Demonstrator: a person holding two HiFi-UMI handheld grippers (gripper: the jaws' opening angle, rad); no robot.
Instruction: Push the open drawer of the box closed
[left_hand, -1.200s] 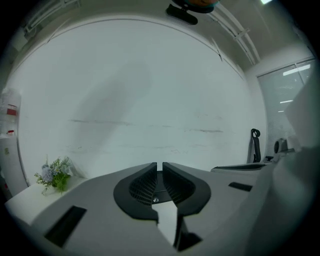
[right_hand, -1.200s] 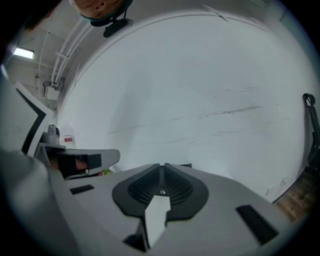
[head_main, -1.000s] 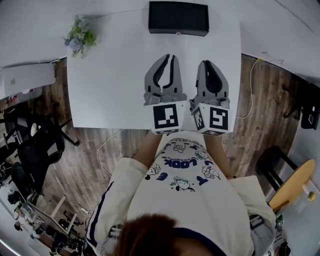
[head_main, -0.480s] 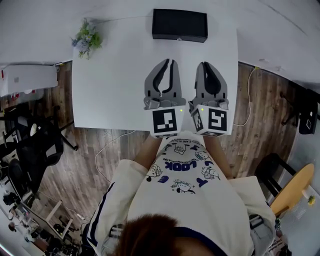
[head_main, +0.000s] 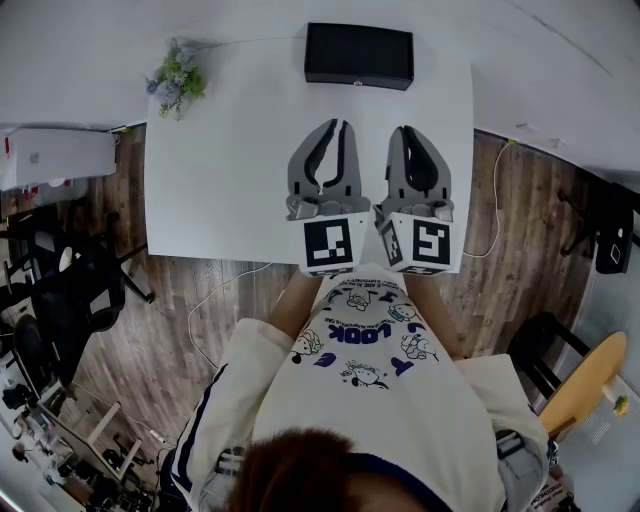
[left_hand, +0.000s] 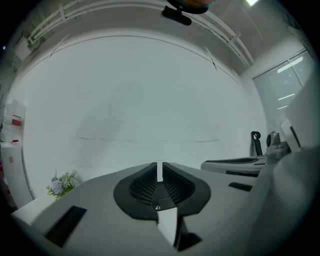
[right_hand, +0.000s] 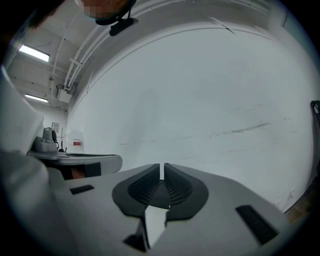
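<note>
In the head view, the black box (head_main: 359, 56) is seen at the far edge of the white table (head_main: 230, 170), well apart from the left gripper (head_main: 340, 128) and right gripper (head_main: 405, 130), which are held side by side over the table's near part. Flowers (head_main: 177, 80) are seen at the far left corner. In the left gripper view the jaws are pressed almost together on nothing, and in the right gripper view likewise.

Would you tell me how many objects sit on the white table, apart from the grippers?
2. The black box stands at the far edge of the table, a bunch of flowers at its far left corner. The left gripper and right gripper may hide more.
</note>
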